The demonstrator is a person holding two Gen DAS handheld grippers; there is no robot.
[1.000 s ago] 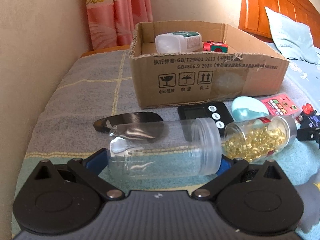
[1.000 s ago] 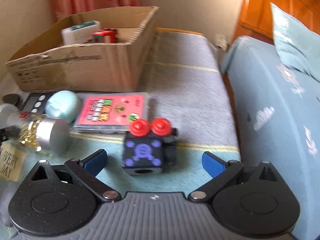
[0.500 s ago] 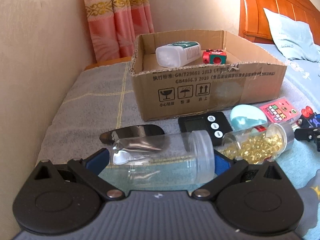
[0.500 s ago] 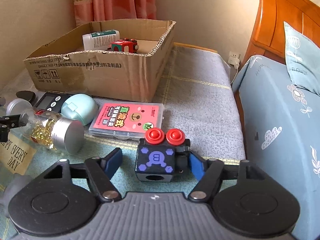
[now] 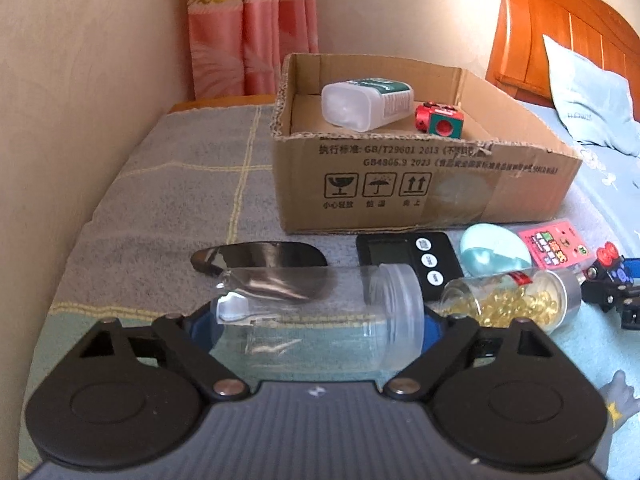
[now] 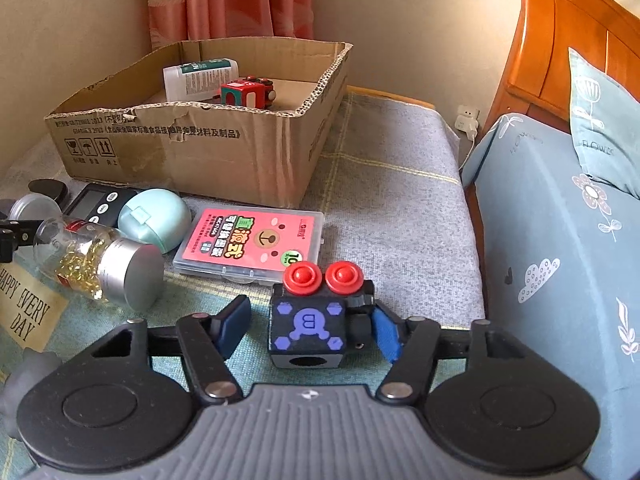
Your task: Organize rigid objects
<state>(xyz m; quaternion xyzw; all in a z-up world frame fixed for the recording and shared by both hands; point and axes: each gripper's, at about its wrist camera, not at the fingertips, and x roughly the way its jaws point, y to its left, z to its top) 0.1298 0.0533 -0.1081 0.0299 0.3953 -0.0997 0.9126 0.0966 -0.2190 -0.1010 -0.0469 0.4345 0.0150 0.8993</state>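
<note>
My left gripper (image 5: 318,322) is shut on a clear plastic jar (image 5: 320,316) held sideways above the bed cover, in front of the cardboard box (image 5: 420,184). The box holds a white bottle (image 5: 366,104) and a red cube (image 5: 439,119). My right gripper (image 6: 310,326) straddles a black fidget cube (image 6: 308,326) with red buttons; the right finger touches it, the left finger (image 6: 234,324) stands a little apart. The box (image 6: 192,148) also shows in the right wrist view.
On the cover lie a capsule bottle (image 6: 96,264), a mint egg-shaped case (image 6: 156,220), a pink card case (image 6: 252,240), a black timer (image 5: 408,260) and a dark shoehorn-like piece (image 5: 260,258). The wall is at left, the bed (image 6: 560,240) at right.
The left gripper has lifted the clear jar and come nearer the box. The right gripper has moved onto the fidget cube and its fingers have closed in around it.
</note>
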